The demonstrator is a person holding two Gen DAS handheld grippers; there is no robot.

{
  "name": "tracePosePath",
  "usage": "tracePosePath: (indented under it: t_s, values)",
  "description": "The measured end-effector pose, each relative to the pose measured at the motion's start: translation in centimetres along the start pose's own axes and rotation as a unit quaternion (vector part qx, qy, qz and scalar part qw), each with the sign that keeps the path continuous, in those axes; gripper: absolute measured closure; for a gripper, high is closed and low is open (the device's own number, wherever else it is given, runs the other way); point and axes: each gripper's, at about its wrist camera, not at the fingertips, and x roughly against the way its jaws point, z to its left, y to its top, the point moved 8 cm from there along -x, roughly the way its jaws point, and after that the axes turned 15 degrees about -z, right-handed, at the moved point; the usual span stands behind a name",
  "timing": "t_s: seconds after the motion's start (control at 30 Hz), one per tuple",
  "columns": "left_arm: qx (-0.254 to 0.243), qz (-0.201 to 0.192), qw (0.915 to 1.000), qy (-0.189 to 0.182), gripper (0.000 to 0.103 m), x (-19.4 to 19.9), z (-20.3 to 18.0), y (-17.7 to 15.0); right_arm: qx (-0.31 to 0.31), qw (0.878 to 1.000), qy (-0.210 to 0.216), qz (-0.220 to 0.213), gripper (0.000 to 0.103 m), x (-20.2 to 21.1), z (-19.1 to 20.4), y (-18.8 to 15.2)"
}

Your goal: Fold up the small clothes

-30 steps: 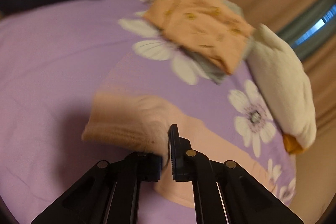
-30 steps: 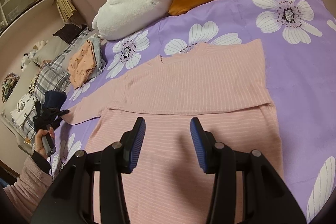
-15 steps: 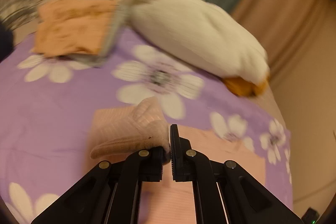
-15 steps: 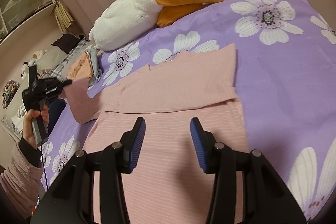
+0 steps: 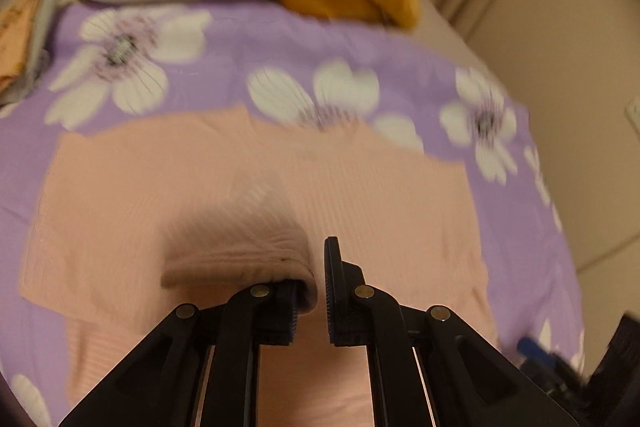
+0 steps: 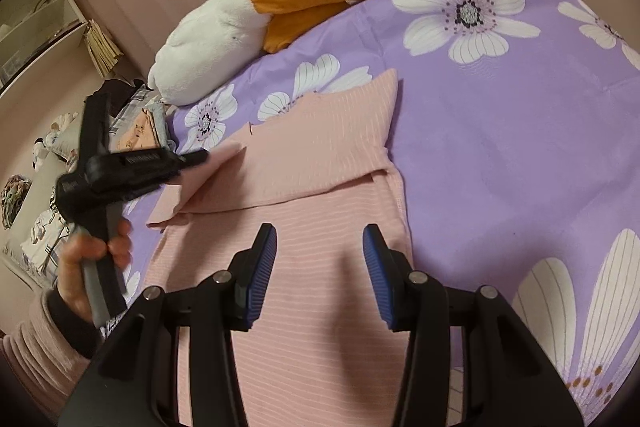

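Left wrist view: our left gripper point(image 5: 318, 287) pinches the sleeve cuff point(image 5: 240, 255) of the pink striped top point(image 5: 380, 195), lifted above its body on the purple floral bedspread point(image 5: 224, 39). No legible writing.

Right wrist view: our right gripper point(image 6: 318, 271) hovers empty over the top's lower half, jaws opening. The left gripper's body lettering is unreadable.

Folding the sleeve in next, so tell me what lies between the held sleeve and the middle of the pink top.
Nothing visible does. The left tool is shut on the sleeve, lifted over the pink top, whose surface ahead is bare. The right tool, jaws opening and empty, hovers over the top's lower part, off the sleeve's path.
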Motion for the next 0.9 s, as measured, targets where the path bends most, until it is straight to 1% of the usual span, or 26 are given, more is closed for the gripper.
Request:
tracePosePath:
  t_s: [0.03, 0.07, 0.1, 0.13, 0.17, 0.2, 0.23, 0.3, 0.37, 0.4, 0.47, 0.5, 0.57, 0.63, 0.67, 0.7, 0.73, 0.77, 0.83, 0.87, 0.9]
  values:
    - [-0.005, 0.006, 1.0, 0.003, 0.098, -0.2, -0.2, -0.6, 0.0, 1.0, 0.0, 0.001, 0.05, -0.1, 0.0, 0.0]
    - [-0.008, 0.012, 0.9999, 0.004, 0.093, -0.3, -0.3, -1.0, -0.001, 1.0, 0.001, 0.004, 0.048, -0.4, 0.1, 0.0]
    - [-0.007, 0.025, 0.9996, 0.004, 0.087, -0.5, -0.1, -1.7, 0.0, 1.0, 0.002, 0.007, 0.048, -0.6, 0.2, 0.0]
    - [-0.003, 0.032, 0.9995, 0.002, 0.069, -0.4, 0.1, -2.0, 0.001, 1.0, 0.003, 0.008, 0.048, -0.8, 0.3, 0.1]
    - [0.002, 0.038, 0.9993, -0.003, 0.045, -0.2, 0.4, -2.5, 0.002, 1.0, 0.004, 0.01, 0.048, -1.1, 0.6, 0.2]
    - [0.006, 0.04, 0.9992, -0.004, 0.037, 0.0, 0.7, -2.8, 0.004, 1.0, 0.007, 0.011, 0.048, -1.4, 0.8, 0.4]
    - [0.008, 0.034, 0.9994, -0.004, 0.034, 0.6, 1.2, -3.2, 0.007, 1.0, 0.014, 0.012, 0.048, -1.8, 1.4, 0.8]
    - [0.012, 0.036, 0.9993, -0.005, 0.034, 1.6, 2.1, -3.8, 0.015, 0.999, 0.027, 0.012, 0.048, -2.6, 2.6, 1.5]
    - [0.029, 0.034, 0.999, -0.01, 0.034, 2.8, 3.1, -4.4, 0.028, 0.998, 0.048, 0.013, 0.048, -3.7, 4.3, 2.2]
    - [0.035, 0.031, 0.9988, -0.013, 0.034, 3.4, 3.7, -4.6, 0.039, 0.997, 0.067, 0.018, 0.048, -4.6, 5.9, 2.5]
    - [0.041, 0.022, 0.9989, -0.005, 0.034, 4.8, 5.2, -4.8, 0.059, 0.993, 0.093, 0.032, 0.048, -6.0, 8.1, 2.4]
    - [0.044, 0.018, 0.9989, -0.002, 0.034, 5.5, 5.9, -4.8, 0.077, 0.991, 0.101, 0.04, 0.048, -7.4, 9.7, 2.2]
    - [0.05, 0.01, 0.9987, 0.007, 0.034, 6.5, 7.4, -4.7, 0.104, 0.986, 0.117, 0.059, 0.048, -9.2, 11.6, 1.5]
    - [0.047, 0.0, 0.9987, 0.021, 0.034, 7.6, 8.8, -4.5, 0.134, 0.979, 0.126, 0.086, 0.048, -11.4, 13.8, 0.4]
    - [0.045, -0.005, 0.9986, 0.028, 0.034, 8.0, 9.4, -4.4, 0.153, 0.972, 0.14, 0.106, 0.048, -12.7, 15.2, -0.7]
    - [0.043, -0.008, 0.9984, 0.035, 0.034, 8.4, 10.0, -4.4, 0.165, 0.969, 0.145, 0.116, 0.049, -13.4, 16.0, -1.3]
    - [0.044, -0.012, 0.9981, 0.04, 0.034, 8.6, 10.6, -4.3, 0.179, 0.965, 0.145, 0.126, 0.049, -14.2, 16.7, -2.0]
    - [0.046, -0.014, 0.9979, 0.042, 0.034, 8.8, 11.0, -4.3, 0.204, 0.958, 0.143, 0.145, 0.049, -15.3, 17.7, -3.3]
    - [0.054, -0.016, 0.9974, 0.044, 0.034, 9.1, 11.9, -4.3, 0.25, 0.946, 0.122, 0.17, 0.052, -17.0, 18.0, -5.3]
    - [0.057, -0.018, 0.9972, 0.045, 0.034, 9.2, 12.3, -4.2, 0.267, 0.941, 0.107, 0.177, 0.062, -17.7, 17.8, -5.7]
    - [0.059, -0.018, 0.9971, 0.044, 0.034, 9.2, 12.5, -4.2, 0.291, 0.935, 0.084, 0.183, 0.078, -18.5, 17.3, -6.3]
